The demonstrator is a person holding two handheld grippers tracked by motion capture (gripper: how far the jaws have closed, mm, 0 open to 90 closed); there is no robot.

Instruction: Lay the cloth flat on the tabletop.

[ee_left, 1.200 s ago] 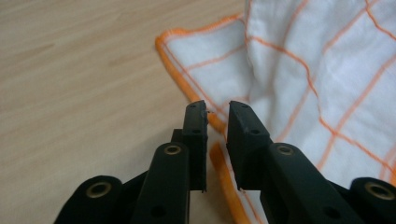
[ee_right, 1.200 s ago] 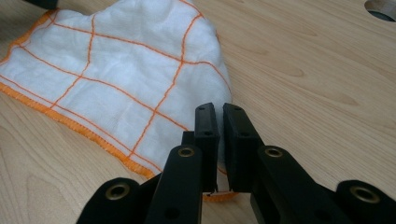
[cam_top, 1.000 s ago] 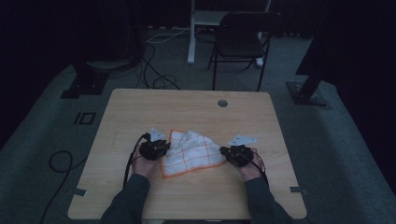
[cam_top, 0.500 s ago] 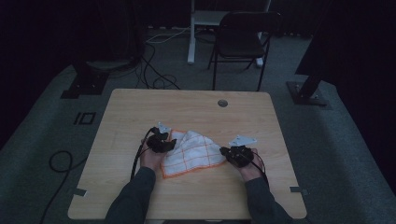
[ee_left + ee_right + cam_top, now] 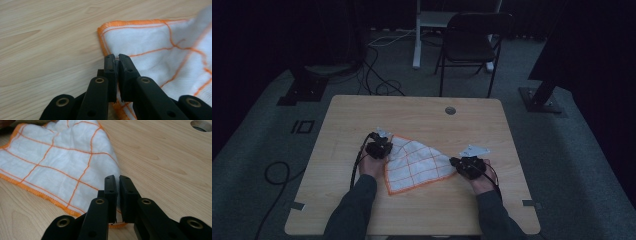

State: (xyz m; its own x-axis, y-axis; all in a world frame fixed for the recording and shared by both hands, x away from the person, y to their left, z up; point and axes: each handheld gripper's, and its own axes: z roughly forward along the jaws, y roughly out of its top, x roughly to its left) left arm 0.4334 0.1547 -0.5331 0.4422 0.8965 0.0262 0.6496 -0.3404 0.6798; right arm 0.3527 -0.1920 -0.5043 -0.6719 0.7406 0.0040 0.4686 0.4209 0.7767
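The left tongs (image 5: 381,148), clenched on the cloth (image 5: 417,162), now sit farther from the right tongs (image 5: 467,165), also clenched on it, so the cloth spreads flatter between them.

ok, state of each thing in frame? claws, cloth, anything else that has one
left claw: shut on the cloth's edge
right claw: shut on the cloth's corner
cloth: partly folded, lying on the table, pinched at both ends
table: bears the cloth, round hole uncovered
chair: upright, unoccupied, beyond the table
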